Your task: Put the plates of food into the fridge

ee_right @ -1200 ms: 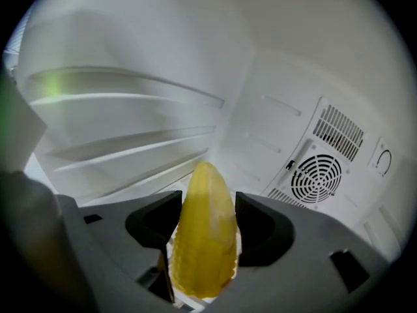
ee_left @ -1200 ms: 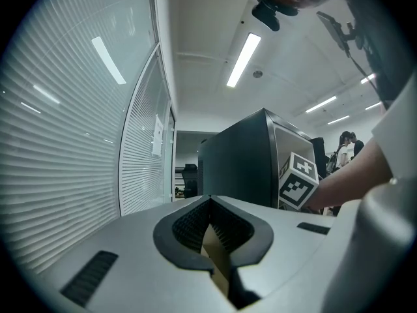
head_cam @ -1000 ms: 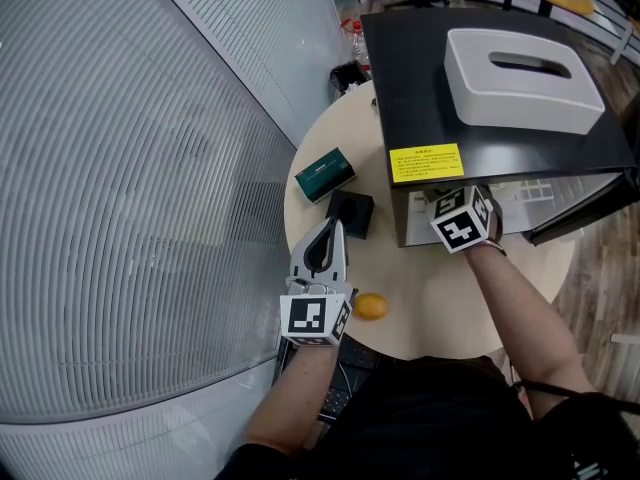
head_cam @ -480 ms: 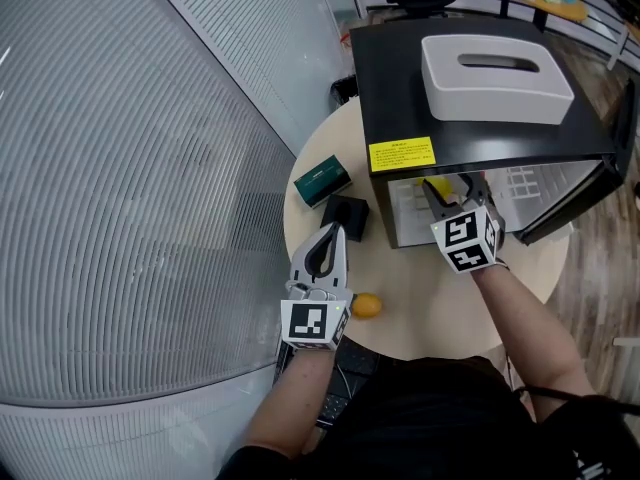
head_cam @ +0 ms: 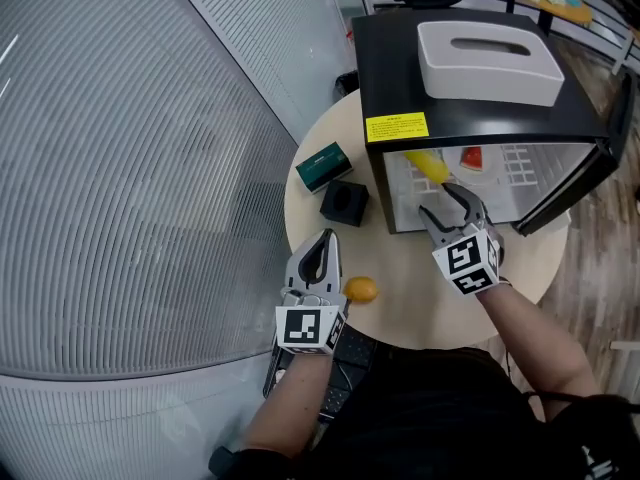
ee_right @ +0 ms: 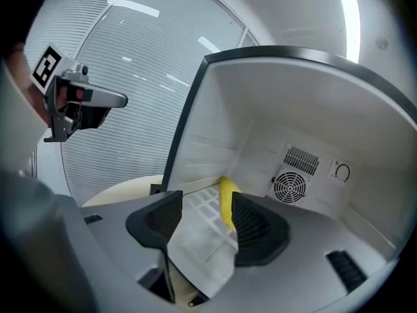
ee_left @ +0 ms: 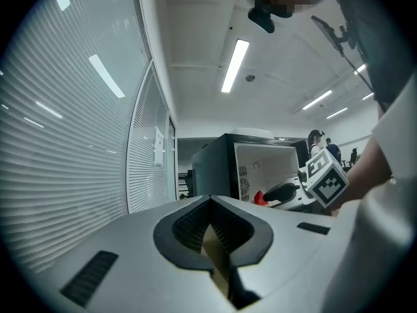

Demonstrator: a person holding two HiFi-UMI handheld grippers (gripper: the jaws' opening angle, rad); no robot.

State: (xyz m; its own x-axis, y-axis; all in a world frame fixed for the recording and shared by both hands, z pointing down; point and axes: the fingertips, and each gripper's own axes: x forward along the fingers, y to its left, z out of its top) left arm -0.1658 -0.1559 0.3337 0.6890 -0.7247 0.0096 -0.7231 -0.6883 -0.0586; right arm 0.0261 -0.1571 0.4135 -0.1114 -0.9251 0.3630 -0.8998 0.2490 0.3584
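The black mini fridge (head_cam: 470,108) stands on the round table with its door (head_cam: 580,183) swung open at the right. On its white wire shelf lie a yellow banana (head_cam: 427,165) and a red piece of food (head_cam: 472,158); I cannot make out a plate under them. My right gripper (head_cam: 447,206) hovers open just outside the opening, with nothing in it. Its own view looks past the jaws of the right gripper (ee_right: 206,220) at the banana (ee_right: 227,199). My left gripper (head_cam: 322,244) is shut and empty beside an orange (head_cam: 361,289). In its own view, the left gripper (ee_left: 210,223) faces the fridge (ee_left: 257,165).
A green box (head_cam: 323,165) and a black cube (head_cam: 345,202) sit on the round beige table (head_cam: 410,303) left of the fridge. A white tissue box (head_cam: 488,61) rests on the fridge top. A ribbed glass wall (head_cam: 130,188) runs along the left.
The right gripper has drawn back out of the fridge opening toward me, still open. The left gripper has also come back, away from the black cube. The food inside the fridge now shows.
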